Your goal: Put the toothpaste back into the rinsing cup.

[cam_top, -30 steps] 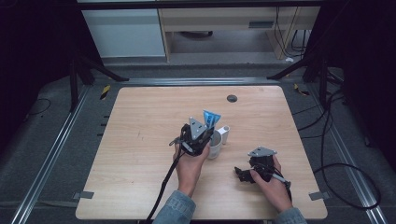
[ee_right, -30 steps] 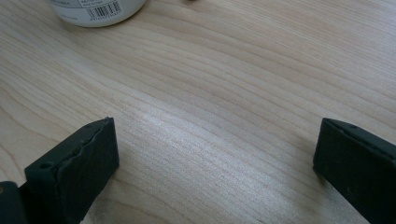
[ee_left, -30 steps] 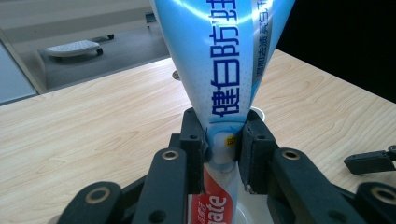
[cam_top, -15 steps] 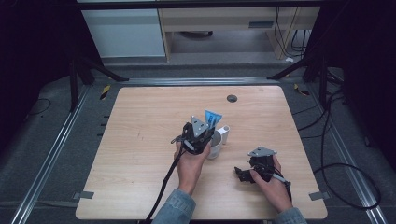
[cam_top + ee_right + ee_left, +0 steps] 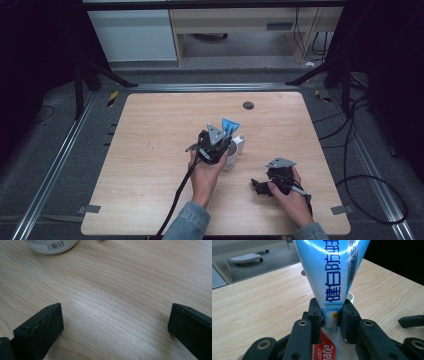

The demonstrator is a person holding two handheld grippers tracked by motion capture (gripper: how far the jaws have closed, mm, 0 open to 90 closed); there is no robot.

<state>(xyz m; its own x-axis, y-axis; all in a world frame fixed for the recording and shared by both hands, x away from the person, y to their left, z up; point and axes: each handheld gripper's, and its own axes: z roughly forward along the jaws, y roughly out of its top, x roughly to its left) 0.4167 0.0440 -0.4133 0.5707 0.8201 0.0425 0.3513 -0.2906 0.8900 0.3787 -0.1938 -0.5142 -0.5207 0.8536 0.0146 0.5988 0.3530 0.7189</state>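
Left gripper (image 5: 331, 315): jaws clamped on a blue-and-white toothpaste tube (image 5: 332, 272), tube upright, its lower end above a white cup (image 5: 231, 156) near table (image 5: 150, 130) centre. Right gripper (image 5: 116, 322): jaws spread wide, nothing between them, low over bare wood, near the cup's right.

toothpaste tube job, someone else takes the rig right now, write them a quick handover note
Left gripper: shut on the toothpaste tube, held upright over the white cup.
Right gripper: open, holding nothing, low over the wooden table to the right of the cup.
Done: tube is gripped and its lower end is at the cup's mouth.
Left: probably lower it in, release, back the left gripper away. How deep the tube sits cannot be told.
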